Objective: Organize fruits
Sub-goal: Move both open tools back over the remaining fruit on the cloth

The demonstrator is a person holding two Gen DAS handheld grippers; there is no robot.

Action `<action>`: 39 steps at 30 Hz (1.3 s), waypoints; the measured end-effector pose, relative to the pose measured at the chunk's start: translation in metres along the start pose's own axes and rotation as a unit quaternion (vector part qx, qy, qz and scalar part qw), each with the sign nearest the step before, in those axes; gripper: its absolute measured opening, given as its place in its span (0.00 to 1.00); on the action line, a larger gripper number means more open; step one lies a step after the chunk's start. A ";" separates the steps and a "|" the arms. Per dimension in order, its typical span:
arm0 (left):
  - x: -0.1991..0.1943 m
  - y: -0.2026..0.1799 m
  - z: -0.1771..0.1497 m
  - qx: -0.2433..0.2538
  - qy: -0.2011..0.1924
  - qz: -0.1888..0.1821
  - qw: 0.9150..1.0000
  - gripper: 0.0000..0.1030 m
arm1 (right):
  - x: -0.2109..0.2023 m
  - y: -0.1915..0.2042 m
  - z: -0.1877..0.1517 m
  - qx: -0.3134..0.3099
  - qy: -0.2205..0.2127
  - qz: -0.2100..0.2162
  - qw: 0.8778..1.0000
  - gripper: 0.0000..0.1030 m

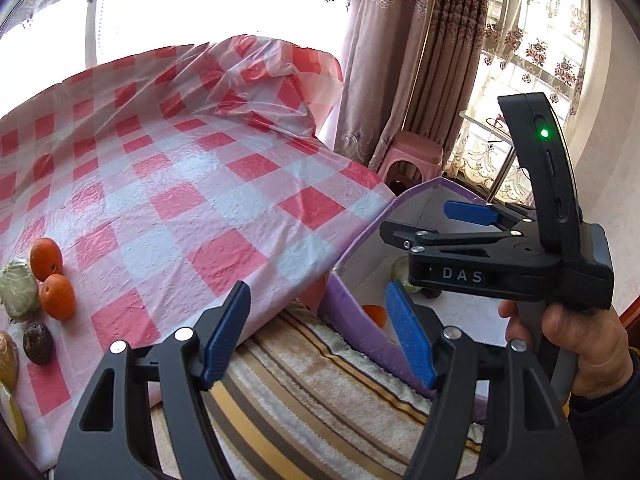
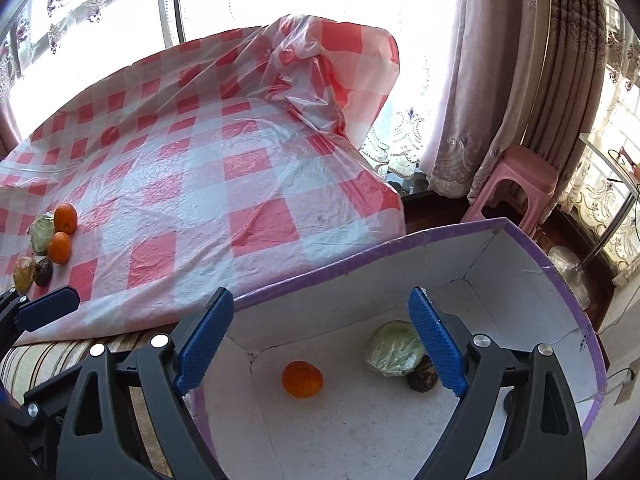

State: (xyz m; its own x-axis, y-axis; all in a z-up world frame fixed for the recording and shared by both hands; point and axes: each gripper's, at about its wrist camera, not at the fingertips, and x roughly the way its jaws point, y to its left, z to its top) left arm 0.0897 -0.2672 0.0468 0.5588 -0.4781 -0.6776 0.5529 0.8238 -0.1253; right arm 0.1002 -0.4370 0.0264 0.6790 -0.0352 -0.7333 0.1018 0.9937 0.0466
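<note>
Each hand-held gripper is made of matte black plastic, with two blue ribbed pads on its fingers and round silver screws at the joints. The right hand-held gripper carries the white letters "DAS" on its body and a curved black part with a small green light. The hand on its grey handle wears a dark sleeve.
</note>
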 end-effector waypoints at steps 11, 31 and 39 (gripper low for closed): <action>-0.051 0.086 -0.024 -0.098 -0.028 0.050 0.994 0.68 | -0.003 0.073 -0.004 -0.041 0.004 0.068 0.997 0.84; -0.151 0.210 -0.098 -0.208 -0.037 0.211 0.954 0.93 | 0.001 0.208 -0.014 -0.131 0.009 0.140 0.981 0.84; -0.144 0.234 -0.112 -0.229 0.001 0.226 0.947 0.97 | 0.011 0.245 -0.008 -0.163 0.011 0.154 0.975 0.84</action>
State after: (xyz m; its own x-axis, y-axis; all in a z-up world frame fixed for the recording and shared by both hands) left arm 0.0690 0.0283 0.0345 0.6724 -0.0450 -0.7388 -0.0691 0.9900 -0.1232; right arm 0.1267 -0.1931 0.0247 0.6247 0.2681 -0.7334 -0.3424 0.9382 0.0513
